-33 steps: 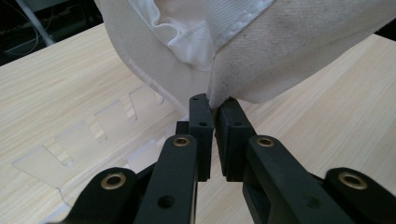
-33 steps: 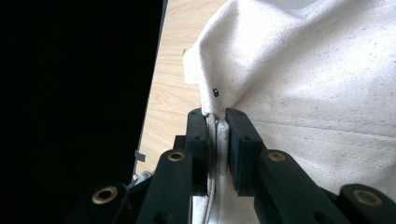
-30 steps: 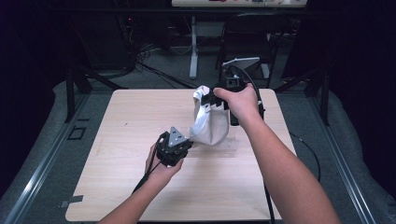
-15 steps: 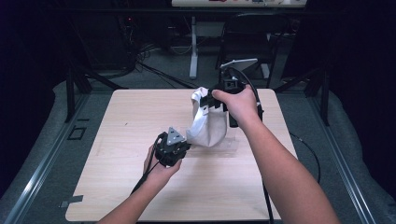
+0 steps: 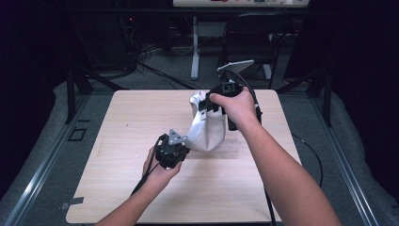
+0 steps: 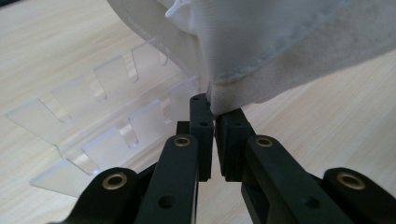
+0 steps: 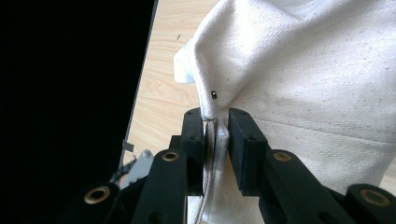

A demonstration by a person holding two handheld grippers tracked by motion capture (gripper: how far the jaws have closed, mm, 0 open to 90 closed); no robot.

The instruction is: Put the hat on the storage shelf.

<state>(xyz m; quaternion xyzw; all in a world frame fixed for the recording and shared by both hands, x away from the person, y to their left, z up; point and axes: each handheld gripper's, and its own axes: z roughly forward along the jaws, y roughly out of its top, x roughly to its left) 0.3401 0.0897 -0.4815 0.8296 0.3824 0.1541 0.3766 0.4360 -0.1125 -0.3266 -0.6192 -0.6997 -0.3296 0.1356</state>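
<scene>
Both grippers are on the white cloth bag (image 5: 209, 132), which sits just right of the middle of the desk (image 5: 117, 188), toward the far edge. The left gripper (image 6: 214, 109) has its jaws pinched tight on the bag's lower hem, low over the desk's middle. The right gripper (image 7: 215, 122) is up at the bag's top edge, nearer the far right corner, with a seam of the fabric between its jaws; they have just been opening a touch, and the gap is narrow. A clear plastic rack (image 6: 98, 121) lies flat on the desk just beside the left gripper, under the bag's edge.
</scene>
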